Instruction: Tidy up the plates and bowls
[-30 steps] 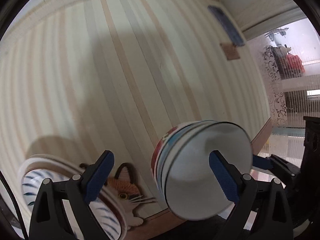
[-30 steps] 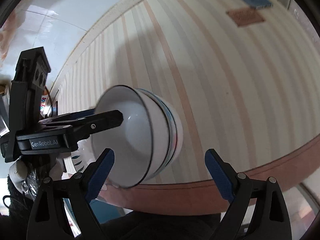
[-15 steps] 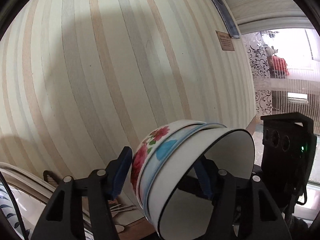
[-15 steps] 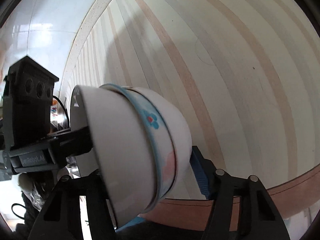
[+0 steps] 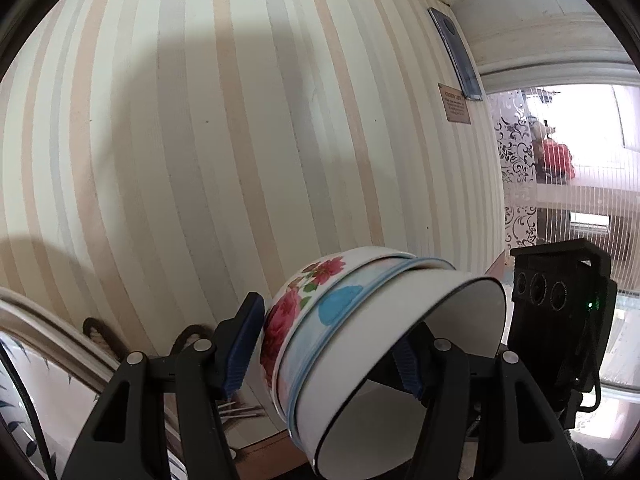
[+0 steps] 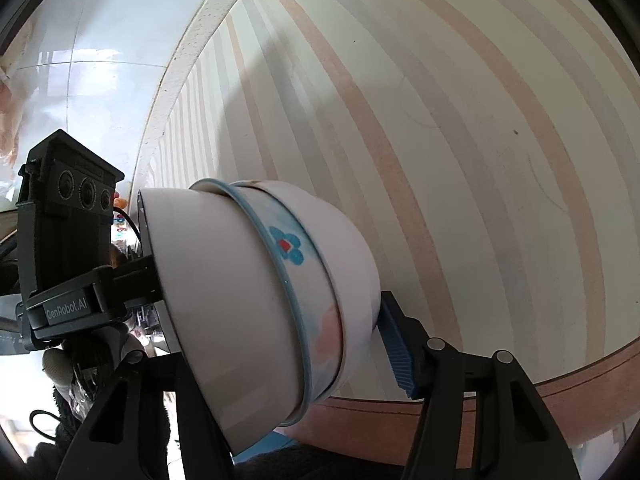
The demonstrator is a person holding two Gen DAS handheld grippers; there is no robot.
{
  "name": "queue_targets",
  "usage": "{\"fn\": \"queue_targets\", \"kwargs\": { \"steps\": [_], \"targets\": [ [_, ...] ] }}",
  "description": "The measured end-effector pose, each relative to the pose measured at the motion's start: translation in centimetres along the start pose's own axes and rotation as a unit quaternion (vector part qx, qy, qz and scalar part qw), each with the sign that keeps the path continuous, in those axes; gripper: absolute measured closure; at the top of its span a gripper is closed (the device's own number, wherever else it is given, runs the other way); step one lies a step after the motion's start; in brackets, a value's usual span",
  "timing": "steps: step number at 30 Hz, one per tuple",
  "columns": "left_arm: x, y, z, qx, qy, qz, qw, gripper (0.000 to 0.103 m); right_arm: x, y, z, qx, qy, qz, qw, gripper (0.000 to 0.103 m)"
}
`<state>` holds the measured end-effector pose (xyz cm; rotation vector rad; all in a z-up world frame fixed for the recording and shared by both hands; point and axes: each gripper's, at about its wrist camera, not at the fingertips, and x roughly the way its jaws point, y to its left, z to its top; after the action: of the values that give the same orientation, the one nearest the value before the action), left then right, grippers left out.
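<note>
Fingers (image 5: 240, 344) of both grippers clamp 3 nested bowls (image 5: 384, 344) — tilted sideways.

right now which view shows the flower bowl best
The left wrist view: the flower bowl, outermost of the nested bowls, shows its red flowers clearly beside the left gripper. In the right wrist view, the same bowl shows only a plain white side with a faint pink blotch.

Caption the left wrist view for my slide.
Left claw grips three nested bowls, tilted sideways, before a striped wall.
</note>
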<state>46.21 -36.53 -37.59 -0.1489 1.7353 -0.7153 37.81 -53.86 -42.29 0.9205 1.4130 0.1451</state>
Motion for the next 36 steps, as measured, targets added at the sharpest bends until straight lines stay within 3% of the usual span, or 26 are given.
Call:
{"fn": "queue_targets", "kwargs": {
  "steps": [8, 19, 29, 36],
  "targets": [
    [-1.5, -0.2, -0.6, -0.007, -0.015, 0.011, 0.9998, 0.046, 0.2, 0.7, 0.4, -0.001, 0.005, 0.019, 1.000, 0.043],
    [-5.6, 0.7, -2.1, -0.038, -0.051, 0.015, 0.9979, 0.044, 0.1, 4.8, 0.7, -0.041, 0.018, 0.034, 0.998, 0.044],
    [-10.2, 5.3, -5.1, -0.098, -0.104, 0.022, 0.9895, 0.044, 5.7, 10.9, 1.5, -0.093, 0.067, 0.047, 0.992, 0.044],
    [-12.2, 9.4, -7.6, -0.146, -0.133, 0.032, 0.9799, 0.044, 8.6, 14.7, -1.4, -0.132, 0.108, 0.052, 0.984, 0.044]
  ]
}}
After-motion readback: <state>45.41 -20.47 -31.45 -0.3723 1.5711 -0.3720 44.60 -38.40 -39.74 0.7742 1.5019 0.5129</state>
